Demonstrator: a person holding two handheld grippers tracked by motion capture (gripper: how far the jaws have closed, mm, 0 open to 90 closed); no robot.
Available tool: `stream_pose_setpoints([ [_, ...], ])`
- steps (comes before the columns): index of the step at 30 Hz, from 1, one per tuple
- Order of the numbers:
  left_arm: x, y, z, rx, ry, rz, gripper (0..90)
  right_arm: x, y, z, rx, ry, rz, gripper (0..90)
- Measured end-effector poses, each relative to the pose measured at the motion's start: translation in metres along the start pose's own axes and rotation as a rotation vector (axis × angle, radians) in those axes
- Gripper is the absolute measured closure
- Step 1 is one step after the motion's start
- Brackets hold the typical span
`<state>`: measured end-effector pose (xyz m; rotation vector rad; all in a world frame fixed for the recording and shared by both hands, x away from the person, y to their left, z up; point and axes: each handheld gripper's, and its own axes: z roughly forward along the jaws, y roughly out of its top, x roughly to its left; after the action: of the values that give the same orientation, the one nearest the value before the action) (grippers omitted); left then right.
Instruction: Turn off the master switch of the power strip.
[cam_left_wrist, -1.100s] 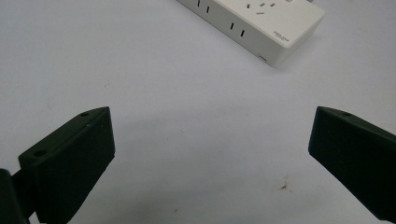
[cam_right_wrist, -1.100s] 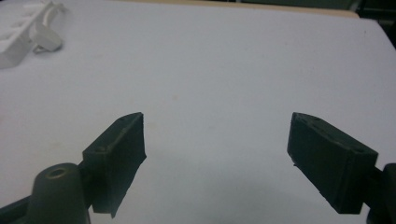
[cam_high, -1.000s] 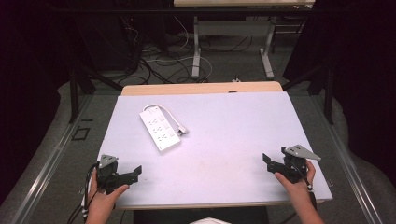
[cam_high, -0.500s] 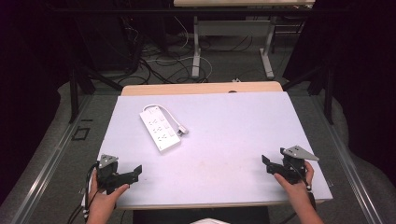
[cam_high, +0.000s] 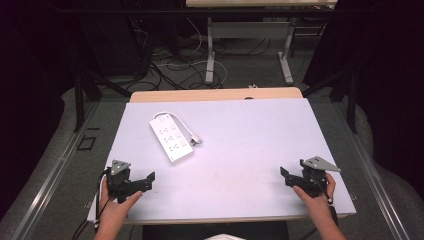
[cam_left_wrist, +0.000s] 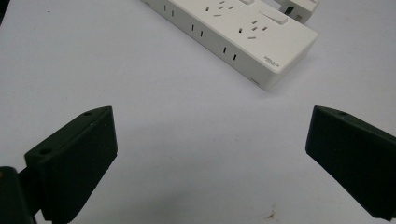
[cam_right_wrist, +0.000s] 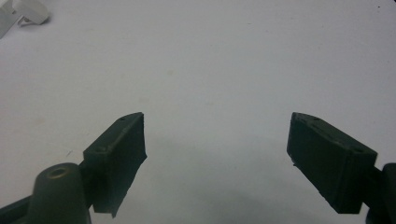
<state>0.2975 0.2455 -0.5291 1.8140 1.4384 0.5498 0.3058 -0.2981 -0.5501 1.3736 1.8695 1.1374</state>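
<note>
The white rectangular plastic power strip (cam_high: 171, 138) is lying left of centre on the pale tabletop (cam_high: 250, 145), its far end running off-frame in the left gripper view. Left claw (cam_high: 148, 180) and right claw (cam_high: 285, 176) are both gaping, released, empty.

dim lab, one bright bench

a white-topped bench (cam_high: 260, 150) stands lit in an otherwise dark room, a strip of pale wood (cam_high: 215, 94) showing along its far edge. beyond it, a second table (cam_high: 250, 30) rises on grey metal legs, its light wooden top just visible at the upper edge of the high view. black and white cables (cam_high: 170, 62) lie tangled on the grey floor (cam_high: 240, 75) beneath it. dark drapes or panels (cam_high: 385, 75) close off both sides, and slanted black struts (cam_high: 107, 85) brace down to the floor. a pale metal rail (cam_high: 55, 175) runs along the floor at the left, another at the right (cam_high: 380, 180).
</note>
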Motion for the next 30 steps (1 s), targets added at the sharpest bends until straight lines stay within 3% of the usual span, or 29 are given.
stream_pose_setpoints([
  [10, -0.004, 0.014, 0.001, 0.005, 0.009, 0.005, 2.8, -0.001, 0.0, -0.001, 0.014, -0.013, 0.004, 20.1],
  [19, -0.005, 0.031, 0.005, 0.014, 0.009, -0.013, 3.1, -0.005, 0.0, -0.002, 0.042, -0.052, 0.021, 21.8],
  [24, -0.005, 0.043, 0.007, 0.036, 0.01, 0.003, 3.4, -0.008, -0.001, -0.001, 0.062, -0.058, 0.024, 21.8],
  [30, -0.006, 0.058, 0.007, 0.031, 0.015, -0.001, 4.2, -0.007, -0.001, 0.0, 0.084, -0.065, 0.026, 21.8],
])
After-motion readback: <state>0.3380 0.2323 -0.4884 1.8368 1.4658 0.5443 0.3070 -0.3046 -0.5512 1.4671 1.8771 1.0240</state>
